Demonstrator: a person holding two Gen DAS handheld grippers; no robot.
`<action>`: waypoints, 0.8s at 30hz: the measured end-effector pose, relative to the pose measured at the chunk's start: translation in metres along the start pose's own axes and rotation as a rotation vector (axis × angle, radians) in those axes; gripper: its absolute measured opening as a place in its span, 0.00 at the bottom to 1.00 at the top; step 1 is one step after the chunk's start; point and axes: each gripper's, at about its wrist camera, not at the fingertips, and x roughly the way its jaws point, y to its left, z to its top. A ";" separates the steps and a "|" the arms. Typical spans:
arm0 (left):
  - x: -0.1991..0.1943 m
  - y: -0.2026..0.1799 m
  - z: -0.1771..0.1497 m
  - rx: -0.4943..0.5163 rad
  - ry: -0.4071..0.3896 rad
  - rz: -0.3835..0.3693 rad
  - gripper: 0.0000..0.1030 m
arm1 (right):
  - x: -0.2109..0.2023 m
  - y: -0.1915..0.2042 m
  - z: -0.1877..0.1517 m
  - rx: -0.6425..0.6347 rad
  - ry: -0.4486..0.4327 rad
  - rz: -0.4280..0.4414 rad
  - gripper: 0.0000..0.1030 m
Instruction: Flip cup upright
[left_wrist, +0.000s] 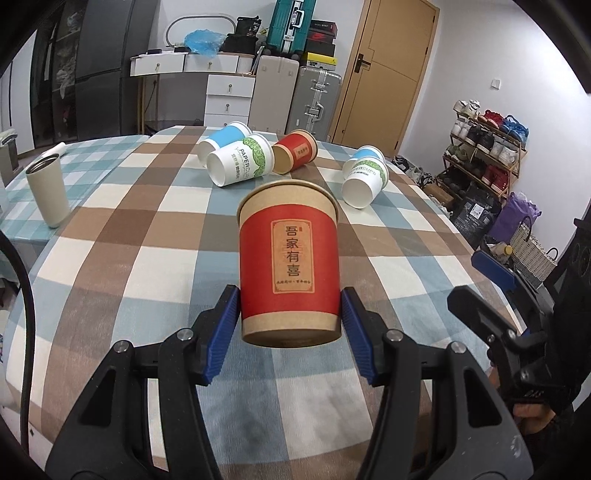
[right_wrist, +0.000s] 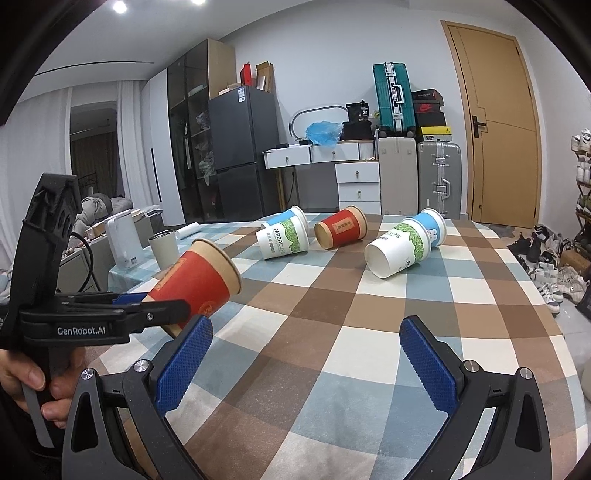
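Observation:
My left gripper (left_wrist: 289, 317) is shut on a red and brown paper cup (left_wrist: 289, 258), gripping its lower part with the blue pads (left_wrist: 225, 325). The cup is held above the checked tablecloth (left_wrist: 147, 258), rim up and away from me. In the right wrist view the same cup (right_wrist: 199, 280) is tilted, rim pointing up and right, in the left gripper (right_wrist: 155, 306). My right gripper (right_wrist: 306, 354) is open and empty over the table. Several cups lie on their sides further back: a red one (left_wrist: 295, 151), white-green ones (left_wrist: 240, 162) (left_wrist: 364, 182).
A beige tumbler (left_wrist: 48, 192) stands upright at the table's left. A white kettle (right_wrist: 123, 240) stands beyond it. Suitcases, drawers and a wooden door are behind the table; a shoe rack (left_wrist: 487, 147) is at the right.

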 end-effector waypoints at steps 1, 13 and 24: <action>-0.002 0.000 -0.003 0.000 0.003 0.000 0.52 | -0.001 0.002 0.000 -0.005 0.001 0.002 1.00; -0.006 -0.016 -0.029 -0.004 0.023 -0.003 0.52 | -0.007 0.013 -0.005 -0.040 0.000 0.048 1.00; -0.003 -0.026 -0.044 -0.012 0.047 -0.011 0.52 | -0.006 0.008 -0.006 -0.022 0.008 0.047 1.00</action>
